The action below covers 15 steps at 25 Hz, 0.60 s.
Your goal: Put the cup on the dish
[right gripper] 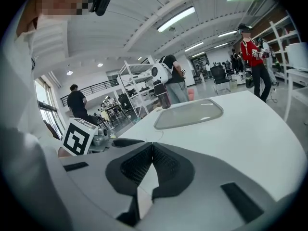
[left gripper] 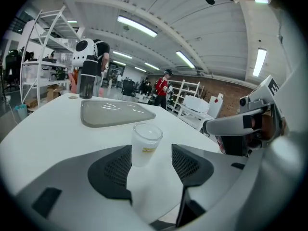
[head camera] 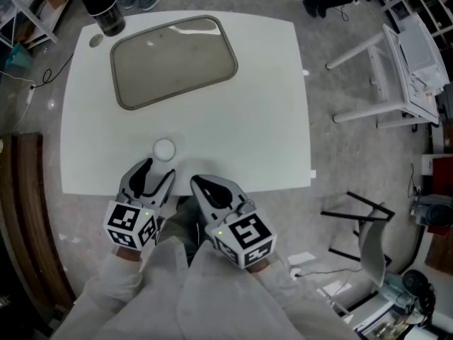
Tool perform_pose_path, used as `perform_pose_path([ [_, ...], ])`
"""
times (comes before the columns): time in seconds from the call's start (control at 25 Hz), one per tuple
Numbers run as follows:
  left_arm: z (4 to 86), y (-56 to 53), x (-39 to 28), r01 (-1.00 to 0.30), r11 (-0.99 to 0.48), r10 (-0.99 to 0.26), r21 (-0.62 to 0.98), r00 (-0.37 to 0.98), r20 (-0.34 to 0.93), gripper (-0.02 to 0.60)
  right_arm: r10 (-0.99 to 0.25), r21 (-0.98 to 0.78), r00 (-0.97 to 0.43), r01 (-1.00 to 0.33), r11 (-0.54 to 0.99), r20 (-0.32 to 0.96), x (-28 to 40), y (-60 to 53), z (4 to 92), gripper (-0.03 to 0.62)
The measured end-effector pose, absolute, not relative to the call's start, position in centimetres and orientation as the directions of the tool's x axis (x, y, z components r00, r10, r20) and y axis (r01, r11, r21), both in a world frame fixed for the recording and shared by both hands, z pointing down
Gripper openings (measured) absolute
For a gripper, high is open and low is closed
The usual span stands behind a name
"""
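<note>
A small translucent white cup (head camera: 164,149) stands upright on the white table (head camera: 269,119) near its front edge. The cup (left gripper: 145,143) sits between the tips of my left gripper (left gripper: 151,148), whose jaws stand apart on either side without pressing on it. In the head view my left gripper (head camera: 159,168) is just behind the cup. The dish, a flat grey rounded tray (head camera: 173,62), lies empty at the table's far side, also visible as the dish (left gripper: 113,114) and the dish (right gripper: 190,113). My right gripper (head camera: 196,181) hovers beside the left at the table edge, jaws shut on nothing (right gripper: 152,146).
A black tumbler (head camera: 102,4) stands at the far left corner beside the dish. White metal frames (head camera: 368,83) and a chair base (head camera: 361,225) stand right of the table; a wooden bench (head camera: 21,211) runs along the left. People stand far behind.
</note>
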<state>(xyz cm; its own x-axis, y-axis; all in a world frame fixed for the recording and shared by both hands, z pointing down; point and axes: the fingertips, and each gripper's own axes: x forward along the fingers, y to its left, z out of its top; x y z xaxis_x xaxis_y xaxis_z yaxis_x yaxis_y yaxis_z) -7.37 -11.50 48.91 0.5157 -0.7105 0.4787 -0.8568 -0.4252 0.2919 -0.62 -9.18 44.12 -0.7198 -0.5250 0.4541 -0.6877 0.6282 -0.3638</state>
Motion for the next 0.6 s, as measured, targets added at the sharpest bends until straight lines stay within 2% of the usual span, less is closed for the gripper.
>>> perform_pose_path([
  [0.36,49.9,-13.2,-6.8,-0.861,-0.454,-0.708,0.228,0.504,0.495,0.287,-0.526,-0.41,-0.714,-0.698,0.588,0.461,-0.1,-9.4,45.2,0.012],
  [0.6,50.8,-14.2,-6.8,-0.862,-0.488,-0.692,0.138,0.478,0.541,0.291,-0.528,-0.405,-0.707,-0.705,0.582,0.471,0.4,-9.3,45.8,0.012],
])
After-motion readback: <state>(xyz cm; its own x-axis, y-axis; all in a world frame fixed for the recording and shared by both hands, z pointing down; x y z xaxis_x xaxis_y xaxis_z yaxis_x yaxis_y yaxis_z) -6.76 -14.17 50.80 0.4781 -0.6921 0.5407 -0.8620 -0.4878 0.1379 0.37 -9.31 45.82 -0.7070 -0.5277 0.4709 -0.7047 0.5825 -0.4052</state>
